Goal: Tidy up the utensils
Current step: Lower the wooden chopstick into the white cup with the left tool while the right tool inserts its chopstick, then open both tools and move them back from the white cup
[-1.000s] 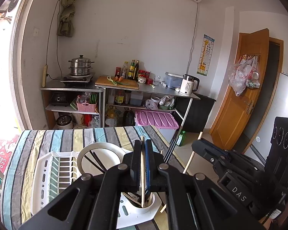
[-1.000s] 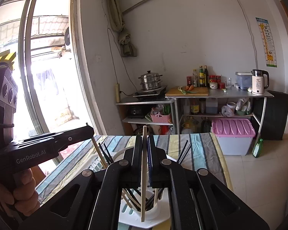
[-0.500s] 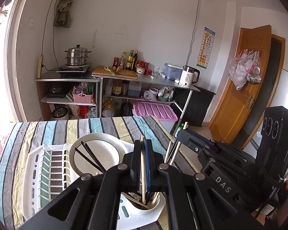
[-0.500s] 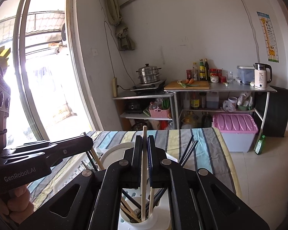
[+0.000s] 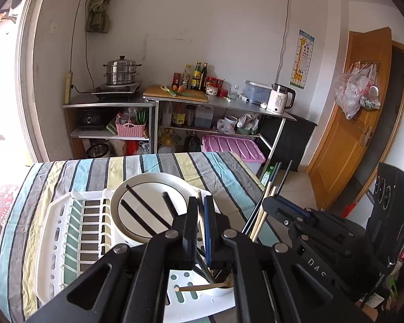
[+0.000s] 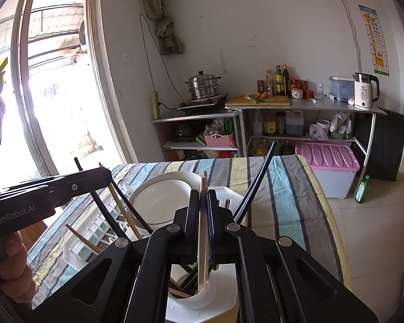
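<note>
In the left wrist view my left gripper [image 5: 201, 202] is shut on a pale wooden chopstick [image 5: 199, 210] held upright over the white utensil cup [image 5: 220, 292]. My right gripper [image 6: 202, 195] is likewise shut on a pale wooden chopstick [image 6: 202, 231], whose lower end reaches inside the cup [image 6: 204, 296]. Several black and wooden chopsticks lean in that cup. Each gripper shows in the other's view: the right gripper [image 5: 269, 203] beside the cup, the left gripper [image 6: 106, 173] coming in from the left. Loose black chopsticks [image 5: 141, 207] lie on a white plate [image 5: 137, 188].
The cup and plate sit in a white dish rack [image 5: 67, 231] on a table with a striped cloth [image 5: 161, 164]. A person's hand [image 6: 10, 271] holds the left gripper's handle. Kitchen shelves [image 5: 137, 102], a pink-lidded bin [image 6: 328, 158] and a wooden door [image 5: 355, 118] stand beyond the table.
Both grippers have sunk toward the cup with their chopsticks still clamped. The right gripper's chopstick tip now sits lower inside the cup, and the two grippers stand closer together.
</note>
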A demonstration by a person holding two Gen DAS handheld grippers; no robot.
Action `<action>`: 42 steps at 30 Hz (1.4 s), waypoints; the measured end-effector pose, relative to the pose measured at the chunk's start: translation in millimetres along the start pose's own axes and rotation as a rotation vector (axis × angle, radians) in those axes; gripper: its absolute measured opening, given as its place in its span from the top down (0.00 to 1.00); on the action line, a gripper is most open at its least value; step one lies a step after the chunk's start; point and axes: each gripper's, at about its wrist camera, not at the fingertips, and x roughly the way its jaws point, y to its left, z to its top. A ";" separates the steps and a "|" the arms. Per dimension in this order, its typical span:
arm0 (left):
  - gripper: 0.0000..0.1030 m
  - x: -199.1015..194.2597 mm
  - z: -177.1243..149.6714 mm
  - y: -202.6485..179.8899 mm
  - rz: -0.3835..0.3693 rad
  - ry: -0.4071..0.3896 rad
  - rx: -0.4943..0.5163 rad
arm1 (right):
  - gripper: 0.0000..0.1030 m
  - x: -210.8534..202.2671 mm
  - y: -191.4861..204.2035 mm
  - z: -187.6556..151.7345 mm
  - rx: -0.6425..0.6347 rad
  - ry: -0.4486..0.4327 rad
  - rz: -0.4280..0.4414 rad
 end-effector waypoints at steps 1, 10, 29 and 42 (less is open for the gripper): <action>0.96 -0.4 -0.6 -0.7 0.006 -0.004 0.004 | 0.95 -0.7 0.3 0.0 -0.002 0.000 -0.002; 0.95 -4.5 1.8 1.2 0.007 0.000 -0.003 | 0.88 -1.6 -2.1 2.7 -0.003 0.020 0.003; 0.80 -79.0 -36.5 -3.5 -0.024 -0.081 0.001 | 0.76 -87.0 14.5 -25.5 -0.032 -0.038 -0.007; 0.75 -135.6 -133.6 -11.4 0.052 -0.076 -0.016 | 0.76 -167.0 49.3 -104.7 -0.086 -0.024 -0.054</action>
